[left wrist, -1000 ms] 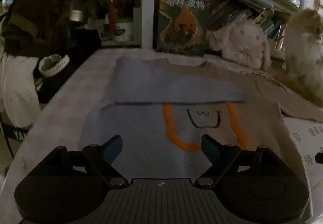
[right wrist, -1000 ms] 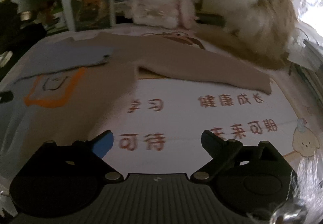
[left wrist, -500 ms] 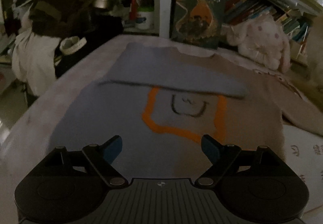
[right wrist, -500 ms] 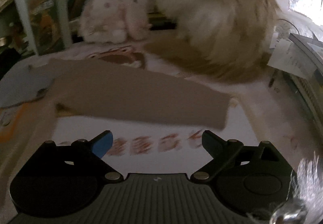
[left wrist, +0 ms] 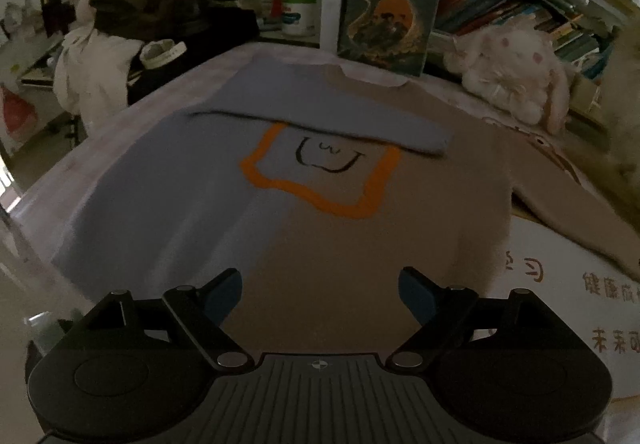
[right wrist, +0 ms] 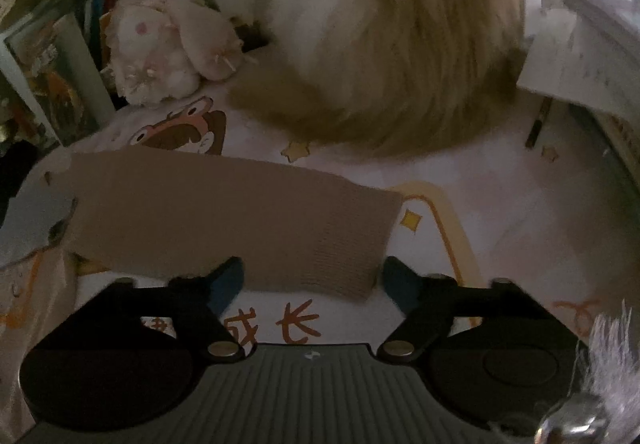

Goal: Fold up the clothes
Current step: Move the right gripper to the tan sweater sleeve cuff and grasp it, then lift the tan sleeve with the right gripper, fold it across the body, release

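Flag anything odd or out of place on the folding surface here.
A furry cat sits on the mat just behind the sweater's unfolded brown sleeve, close to the open right gripper. The blue sleeve is already folded across.

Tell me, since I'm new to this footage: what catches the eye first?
A two-tone sweater with an orange-outlined smiling face lies flat on the bed, one blue sleeve already folded across its chest. In the right wrist view a fluffy tan-and-white animal fills the top, just beyond the outstretched beige sleeve. A pink plush bunny sits by the bookshelf.
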`<state>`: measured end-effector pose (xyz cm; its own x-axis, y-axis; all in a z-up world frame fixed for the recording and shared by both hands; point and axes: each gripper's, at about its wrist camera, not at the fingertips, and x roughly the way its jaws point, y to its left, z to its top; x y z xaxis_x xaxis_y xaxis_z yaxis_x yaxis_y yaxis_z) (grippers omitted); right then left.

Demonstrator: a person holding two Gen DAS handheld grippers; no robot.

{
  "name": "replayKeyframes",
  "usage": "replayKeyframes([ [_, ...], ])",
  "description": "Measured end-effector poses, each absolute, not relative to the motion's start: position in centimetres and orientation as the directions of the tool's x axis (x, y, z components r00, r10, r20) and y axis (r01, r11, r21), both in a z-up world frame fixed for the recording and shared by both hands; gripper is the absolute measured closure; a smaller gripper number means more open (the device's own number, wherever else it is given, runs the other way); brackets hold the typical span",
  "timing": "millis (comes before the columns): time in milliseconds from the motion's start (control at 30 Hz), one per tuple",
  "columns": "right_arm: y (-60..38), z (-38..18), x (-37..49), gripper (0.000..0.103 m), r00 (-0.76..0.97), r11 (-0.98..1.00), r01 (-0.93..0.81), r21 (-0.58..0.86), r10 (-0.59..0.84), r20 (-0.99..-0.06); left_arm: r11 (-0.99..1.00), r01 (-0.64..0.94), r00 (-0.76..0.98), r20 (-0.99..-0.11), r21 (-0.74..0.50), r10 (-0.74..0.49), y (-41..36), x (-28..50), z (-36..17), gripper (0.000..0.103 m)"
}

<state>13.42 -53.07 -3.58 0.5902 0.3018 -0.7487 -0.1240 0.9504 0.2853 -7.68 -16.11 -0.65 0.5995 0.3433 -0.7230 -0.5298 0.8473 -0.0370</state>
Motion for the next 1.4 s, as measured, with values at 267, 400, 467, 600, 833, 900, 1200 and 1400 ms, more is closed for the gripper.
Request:
replayKeyframes([
  [267,-52.2,-3.6,14.0,0.081,0.591,0.949,-0.17,0.264,0.313,-0.743,0.845,-0.535,0.589,-0.724,-0.016,0.359,-17.2,-8.0,-0.3,0.015],
  [400,-52.2,-3.3,13.8,0.092,0.596,0.932,-0.205,0.299,0.361,-0.717,0.85,-0.527,0.592,-0.722,-0.01,0.359,-17.6,-8.0,-0.1,0.015],
  [467,-52.1,-3.0,13.6,0.092,0.605,0.923,-0.219,0.315,0.382,-0.698,0.852,-0.524,0.594,-0.719,-0.007,0.359,-17.9,-8.1,-0.1,0.015],
  [600,-52.1,-2.4,13.1,0.092,0.621,0.904,-0.249,0.347,0.424,-0.659,0.852,-0.523,0.594,-0.72,-0.008,0.358,-18.1,-8.3,-0.2,0.015],
  [833,-52.3,-2.8,13.6,0.079,0.591,0.899,-0.208,0.386,0.43,-0.682,0.848,-0.531,0.592,-0.719,-0.008,0.364,-17.9,-8.3,-0.1,0.015],
  [900,-52.4,-2.8,13.7,0.079,0.585,0.897,-0.2,0.395,0.433,-0.686,0.844,-0.536,0.592,-0.718,-0.011,0.367,-17.7,-8.5,-0.1,0.015],
  [1200,-52.4,-3.2,14.1,0.091,0.556,0.887,-0.162,0.433,0.445,-0.702,0.837,-0.547,0.59,-0.717,-0.016,0.372,-16.5,-9.2,-0.1,0.015],
  [1400,-51.3,-1.2,14.0,0.092,0.576,0.852,-0.166,0.497,0.493,-0.652,0.839,-0.543,0.597,-0.714,-0.026,0.365,-15.3,-9.1,-0.3,0.015],
])
